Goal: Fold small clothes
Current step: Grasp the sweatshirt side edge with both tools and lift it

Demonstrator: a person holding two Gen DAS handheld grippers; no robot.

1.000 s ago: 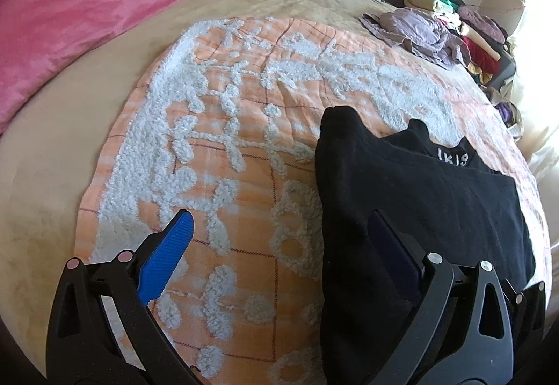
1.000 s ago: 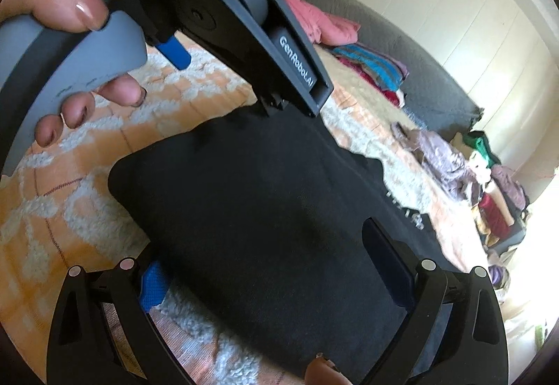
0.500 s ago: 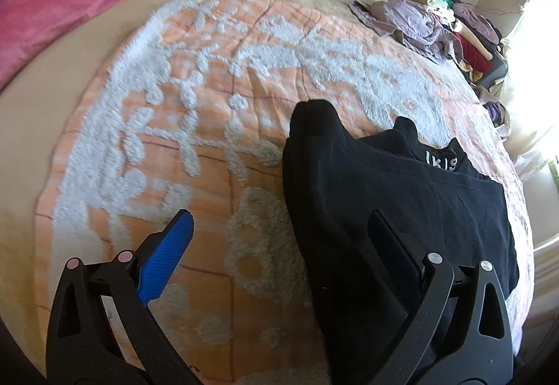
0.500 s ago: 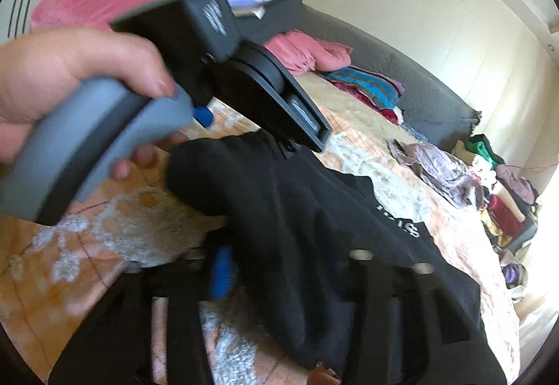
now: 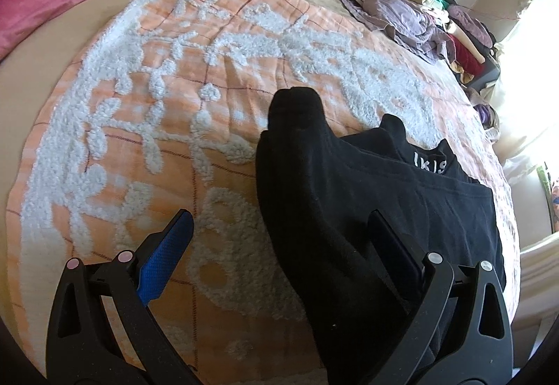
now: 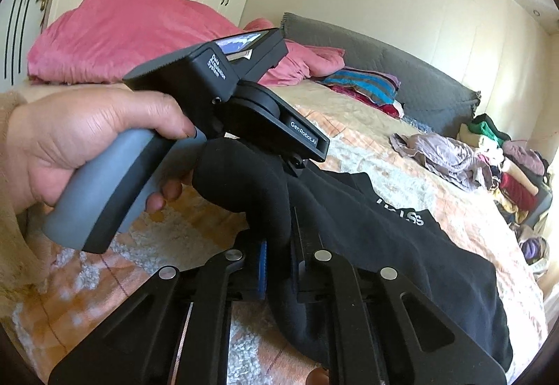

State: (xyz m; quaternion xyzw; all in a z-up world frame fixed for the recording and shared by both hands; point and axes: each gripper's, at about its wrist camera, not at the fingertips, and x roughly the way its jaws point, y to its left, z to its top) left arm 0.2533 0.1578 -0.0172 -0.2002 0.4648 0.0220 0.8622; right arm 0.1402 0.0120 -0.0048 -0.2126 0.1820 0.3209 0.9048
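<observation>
A: Bed: an orange tufted blanket (image 5: 146,126) is spread flat over it, presumably as the folding surface. Other clothes (image 5: 412,18) are kept in a pile near the far edge, well apart from the work area.

B: The task's item?

A: A black garment with white lettering (image 5: 367,196) is laid on the blanket, its body flat; one bunched end is raised off the surface in the right wrist view, probably so it can be carried over the body as a fold.

B: Grippers?

A: The right gripper (image 6: 279,266) is seen clamped on that bunched black fabric; its jaws have just been closing and are now nearly together, with cloth pinched between the blue pads (image 6: 262,266). The left gripper (image 5: 279,238) is held wide apart, one finger over the blanket, the other over the garment's edge; nothing is gripped. It is carried by a hand (image 6: 80,140) just above the raised end.

B: Step judged?

A: Fold start; lift only begun.
</observation>
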